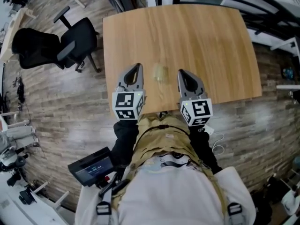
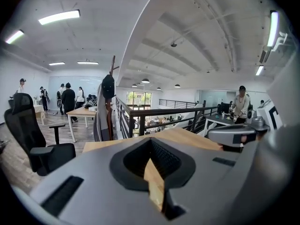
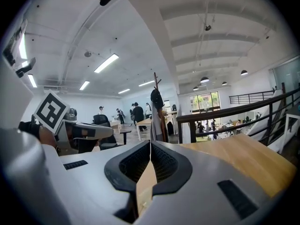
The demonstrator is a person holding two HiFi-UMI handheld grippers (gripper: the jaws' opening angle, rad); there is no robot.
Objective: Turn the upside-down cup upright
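A clear, faint cup (image 1: pixel 161 73) stands on the wooden table (image 1: pixel 206 46) near its front edge, between my two grippers; I cannot tell which way up it is. My left gripper (image 1: pixel 138 66) lies just left of the cup, its jaws closed tip to tip with nothing in them. My right gripper (image 1: pixel 180 72) lies just right of the cup, jaws also together and empty. Neither touches the cup. In the left gripper view the shut left gripper (image 2: pixel 150 140) points over the tabletop, as does the right gripper (image 3: pixel 150 144) in its own view. The cup shows in neither gripper view.
A black office chair (image 1: pixel 70 43) stands off the table's left side. A dark railing (image 2: pixel 159 111) runs past the table's far edge, with a coat stand (image 2: pixel 108 102) beside it. People (image 2: pixel 68 97) stand at desks far behind. A tablet (image 1: pixel 91 165) hangs at the person's waist.
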